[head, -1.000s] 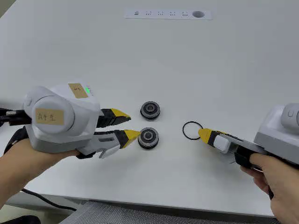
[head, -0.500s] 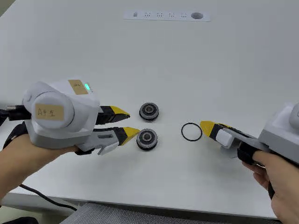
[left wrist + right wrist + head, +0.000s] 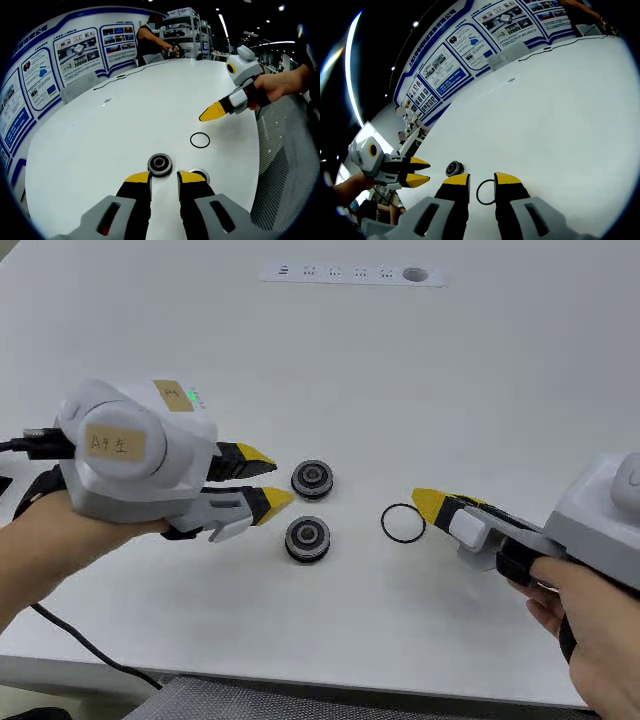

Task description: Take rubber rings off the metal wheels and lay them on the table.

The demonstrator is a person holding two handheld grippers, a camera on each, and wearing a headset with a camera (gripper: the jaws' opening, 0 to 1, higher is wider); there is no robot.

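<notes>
Left tongs (image 3: 272, 478), spread and empty, hover just left of the far wheel (image 3: 313, 479) and near wheel (image 3: 307, 538). Right tongs (image 3: 425, 502), also spread and empty, hover just right of the loose ring (image 3: 383, 524) lying on the table (image 3: 450, 390).

Ring (image 3: 403, 523) right of both wheels (image 3: 307, 538)

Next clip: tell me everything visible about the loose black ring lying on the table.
The rubber ring is a thin black hoop, unbroken and matte. It lies flat on the white table, off any wheel, apart from the farther metal wheel and the nearer metal wheel to its left in the head view. Nothing grips it: in the right gripper view it shows in the gap between the jaws of the open right gripper.
</notes>
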